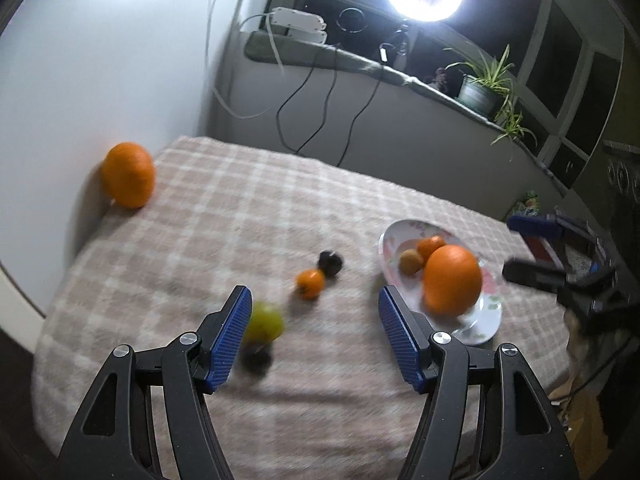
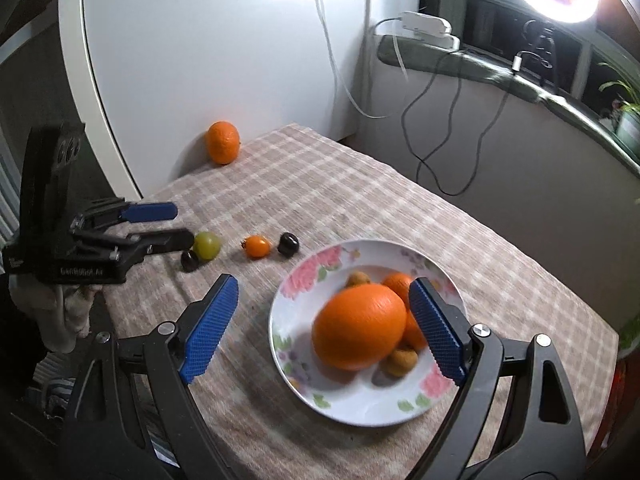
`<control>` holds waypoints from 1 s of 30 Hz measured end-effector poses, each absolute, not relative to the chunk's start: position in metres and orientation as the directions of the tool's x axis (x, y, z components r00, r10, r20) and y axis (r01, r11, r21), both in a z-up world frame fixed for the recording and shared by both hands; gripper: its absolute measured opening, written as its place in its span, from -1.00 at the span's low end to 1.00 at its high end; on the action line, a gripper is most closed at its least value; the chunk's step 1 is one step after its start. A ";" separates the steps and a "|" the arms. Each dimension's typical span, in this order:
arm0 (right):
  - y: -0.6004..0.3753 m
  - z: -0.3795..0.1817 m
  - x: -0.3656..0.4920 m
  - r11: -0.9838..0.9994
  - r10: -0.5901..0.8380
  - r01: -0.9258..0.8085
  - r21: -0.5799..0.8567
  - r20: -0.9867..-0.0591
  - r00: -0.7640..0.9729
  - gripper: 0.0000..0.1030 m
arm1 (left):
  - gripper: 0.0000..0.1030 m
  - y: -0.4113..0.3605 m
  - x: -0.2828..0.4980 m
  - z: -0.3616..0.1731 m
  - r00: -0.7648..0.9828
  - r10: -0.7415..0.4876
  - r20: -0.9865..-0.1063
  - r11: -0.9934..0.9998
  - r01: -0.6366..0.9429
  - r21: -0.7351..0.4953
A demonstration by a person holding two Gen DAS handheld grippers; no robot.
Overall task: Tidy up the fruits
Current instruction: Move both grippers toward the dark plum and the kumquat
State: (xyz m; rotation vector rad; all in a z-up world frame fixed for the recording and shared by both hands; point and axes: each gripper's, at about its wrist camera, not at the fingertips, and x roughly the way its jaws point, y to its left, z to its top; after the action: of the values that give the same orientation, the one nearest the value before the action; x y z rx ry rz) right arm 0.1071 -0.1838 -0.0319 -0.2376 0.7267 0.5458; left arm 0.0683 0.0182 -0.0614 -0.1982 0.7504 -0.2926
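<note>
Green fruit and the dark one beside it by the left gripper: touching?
Touching. Right wrist view shows the green fruit overlapping the dark fruit, no cloth visible between.

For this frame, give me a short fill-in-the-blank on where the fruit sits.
1. The biggest orange lies on the flowered ____.
2. The other large orange rests against the white ____.
3. The left gripper has its jaws near the ____ fruit.
4. Both grippers' jaws are ____.

Missing words: plate; wall; green; open
</note>
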 end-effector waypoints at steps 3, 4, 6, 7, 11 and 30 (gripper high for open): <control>-0.169 -0.031 0.117 0.814 0.402 -0.581 -0.026 -0.697 0.594 0.74 | 0.27 0.026 0.064 -0.068 0.687 -0.323 -0.650 0.943 0.178 -0.281; -0.166 -0.031 0.119 0.808 0.404 -0.589 -0.028 -0.702 0.587 0.74 | 0.27 0.029 0.063 -0.070 0.686 -0.321 -0.653 0.944 0.174 -0.282; -0.157 -0.032 0.125 0.793 0.413 -0.608 -0.023 -0.715 0.565 0.74 | 0.27 0.032 0.062 -0.075 0.681 -0.317 -0.660 0.945 0.165 -0.284; -0.152 -0.033 0.127 0.784 0.419 -0.621 -0.021 -0.721 0.552 0.74 | 0.25 0.033 0.061 -0.077 0.678 -0.316 -0.663 0.945 0.161 -0.285; -0.130 -0.039 0.132 0.739 0.422 -0.672 -0.045 -0.747 0.514 0.73 | 0.20 0.039 0.061 -0.085 0.671 -0.318 -0.670 0.943 0.154 -0.293; -0.052 -0.090 0.167 0.599 0.334 -0.796 -0.087 -0.877 0.347 -0.13 | -0.15 0.039 0.066 -0.112 0.620 -0.348 -0.703 0.935 0.172 -0.311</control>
State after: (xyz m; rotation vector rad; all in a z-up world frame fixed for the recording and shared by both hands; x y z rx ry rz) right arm 0.1673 -0.0523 -0.0904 -0.5668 0.9546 0.7855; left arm 0.0660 0.0390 -0.1121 -0.2226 0.8518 -0.3017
